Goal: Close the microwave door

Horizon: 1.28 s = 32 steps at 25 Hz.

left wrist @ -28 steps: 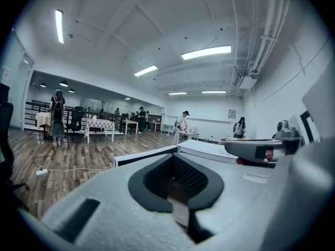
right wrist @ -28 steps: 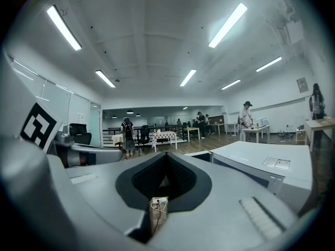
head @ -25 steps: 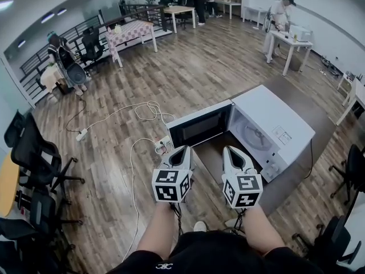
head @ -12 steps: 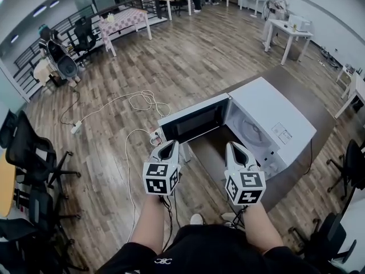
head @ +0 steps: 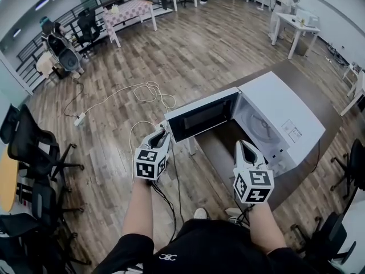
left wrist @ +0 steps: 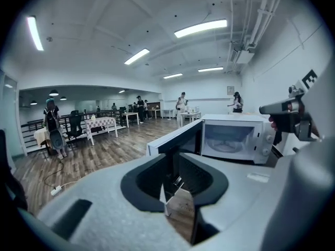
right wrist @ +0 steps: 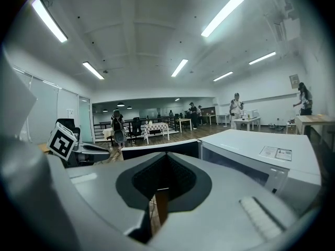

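A white microwave [head: 285, 116] stands on a dark brown table [head: 219, 147]. Its door [head: 199, 119] is swung wide open to the left, the cavity and turntable showing. My left gripper [head: 162, 131] is just left of the door's free edge, apart from it. Its jaws have just been opening and stand slightly apart with nothing between them [left wrist: 176, 161]. The left gripper view shows the door [left wrist: 175, 143] edge-on ahead. My right gripper [head: 244, 145] hovers over the table before the cavity, jaws together and empty [right wrist: 166, 158]. The right gripper view has the microwave [right wrist: 261, 156] at right.
White cables [head: 148, 93] and a power strip [head: 80, 119] lie on the wooden floor left of the table. Black office chairs [head: 34, 147] crowd the left edge. White tables [head: 291, 21] and people stand far back.
My left gripper has moved left and down to beside the door's free edge, and its jaws have parted a little. The right gripper has shifted slightly toward me.
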Each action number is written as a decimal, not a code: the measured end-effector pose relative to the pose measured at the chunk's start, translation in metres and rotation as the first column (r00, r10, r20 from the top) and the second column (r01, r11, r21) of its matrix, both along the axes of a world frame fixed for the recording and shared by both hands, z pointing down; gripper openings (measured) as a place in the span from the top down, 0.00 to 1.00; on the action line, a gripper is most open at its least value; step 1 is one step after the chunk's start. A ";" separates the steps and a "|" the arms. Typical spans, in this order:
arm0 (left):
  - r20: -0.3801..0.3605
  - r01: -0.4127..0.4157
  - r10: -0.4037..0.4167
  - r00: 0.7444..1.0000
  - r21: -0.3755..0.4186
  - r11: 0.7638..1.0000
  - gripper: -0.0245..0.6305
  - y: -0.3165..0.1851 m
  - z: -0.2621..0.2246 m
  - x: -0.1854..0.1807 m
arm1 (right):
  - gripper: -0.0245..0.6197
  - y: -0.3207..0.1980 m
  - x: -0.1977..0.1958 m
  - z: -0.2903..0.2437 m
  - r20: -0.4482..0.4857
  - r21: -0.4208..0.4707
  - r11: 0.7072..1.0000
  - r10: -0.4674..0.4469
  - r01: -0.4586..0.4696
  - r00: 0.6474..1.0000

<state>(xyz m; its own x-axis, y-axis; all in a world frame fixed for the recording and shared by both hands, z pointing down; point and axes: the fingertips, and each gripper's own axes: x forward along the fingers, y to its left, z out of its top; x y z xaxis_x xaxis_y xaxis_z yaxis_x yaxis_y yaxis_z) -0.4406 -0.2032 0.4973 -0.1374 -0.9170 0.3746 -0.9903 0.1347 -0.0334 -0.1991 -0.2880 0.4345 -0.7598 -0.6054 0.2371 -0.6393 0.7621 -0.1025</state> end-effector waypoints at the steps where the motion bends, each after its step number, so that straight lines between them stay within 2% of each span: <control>1: 0.015 -0.025 0.025 1.000 -0.013 1.000 0.81 -0.001 0.005 -0.009 | 0.95 0.000 0.000 0.002 -0.007 0.001 1.000 0.004 -0.004 1.000; 3: 0.052 -0.071 0.073 0.996 -0.036 0.997 0.75 -0.004 0.013 -0.028 | 0.95 0.000 0.000 0.007 -0.025 0.001 1.000 0.011 -0.011 1.000; 6: 0.078 -0.143 0.147 0.986 -0.062 0.988 0.72 -0.012 0.022 -0.050 | 0.95 0.000 0.000 0.012 -0.054 0.003 1.000 0.023 -0.023 0.998; 11: -0.030 -0.272 0.270 0.962 -0.083 0.959 0.70 -0.034 0.042 -0.069 | 0.95 -0.003 0.000 0.021 -0.102 0.001 0.999 0.038 -0.038 0.994; 15: -0.075 -0.360 0.355 0.932 -0.070 0.930 0.69 -0.049 0.048 -0.076 | 0.95 -0.007 0.000 0.022 -0.127 0.011 0.998 0.057 -0.056 0.990; 19: -0.116 -0.441 0.431 0.895 -0.092 0.893 0.68 -0.062 0.057 -0.074 | 0.95 -0.017 0.004 0.023 -0.137 0.016 0.996 0.087 -0.085 0.987; 26: -0.141 -0.521 0.506 0.851 -0.104 0.847 0.71 -0.068 0.058 -0.079 | 0.95 -0.025 0.004 0.029 -0.157 0.006 0.994 0.110 -0.110 0.981; 32: -0.131 -0.550 0.536 0.834 -0.129 0.825 0.69 -0.073 0.057 -0.085 | 0.95 -0.030 0.004 0.032 -0.171 0.003 0.993 0.116 -0.117 0.978</control>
<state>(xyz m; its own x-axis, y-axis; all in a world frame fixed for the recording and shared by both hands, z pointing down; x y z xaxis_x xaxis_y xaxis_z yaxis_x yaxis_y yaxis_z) -0.5255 -0.2761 0.5541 0.4047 -0.7624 0.5048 -0.9014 -0.4256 0.0799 -0.1947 -0.3181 0.4669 -0.6318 -0.6855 0.3618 -0.7324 0.6808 0.0112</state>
